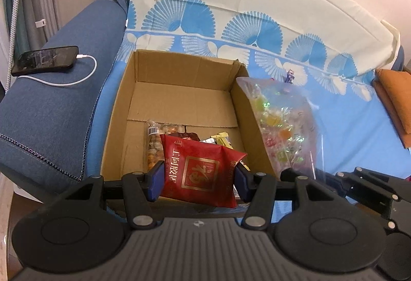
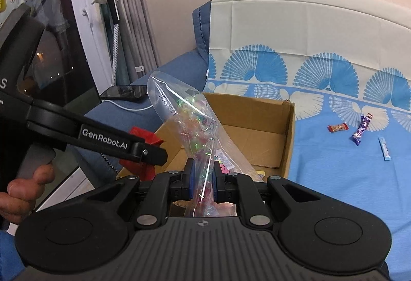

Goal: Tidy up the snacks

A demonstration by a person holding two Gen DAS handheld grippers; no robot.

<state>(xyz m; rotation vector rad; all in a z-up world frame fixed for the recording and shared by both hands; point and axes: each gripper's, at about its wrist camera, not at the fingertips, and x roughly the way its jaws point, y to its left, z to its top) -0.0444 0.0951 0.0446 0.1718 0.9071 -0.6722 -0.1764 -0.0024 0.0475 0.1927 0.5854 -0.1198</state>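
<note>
An open cardboard box (image 1: 179, 90) (image 2: 287, 132) stands on the blue patterned sofa cover. My left gripper (image 1: 199, 178) is shut on a red snack packet (image 1: 200, 173) over the box's near edge. Under it in the box lie a bag of nuts (image 1: 154, 144) and small wrapped snacks (image 1: 222, 141). My right gripper (image 2: 203, 184) is shut on a clear bag of colourful candies (image 2: 195, 132) (image 1: 282, 126), held upright beside the box's right wall. The red snack packet (image 2: 143, 137) shows partly behind the left tool in the right wrist view.
Three small wrapped snacks lie loose on the cover right of the box: a red one (image 2: 338, 127), a purple one (image 2: 362, 129), a blue stick (image 2: 384, 148). A phone (image 1: 46, 60) on a charging cable rests on the sofa arm. An orange cushion (image 1: 395, 101) lies at far right.
</note>
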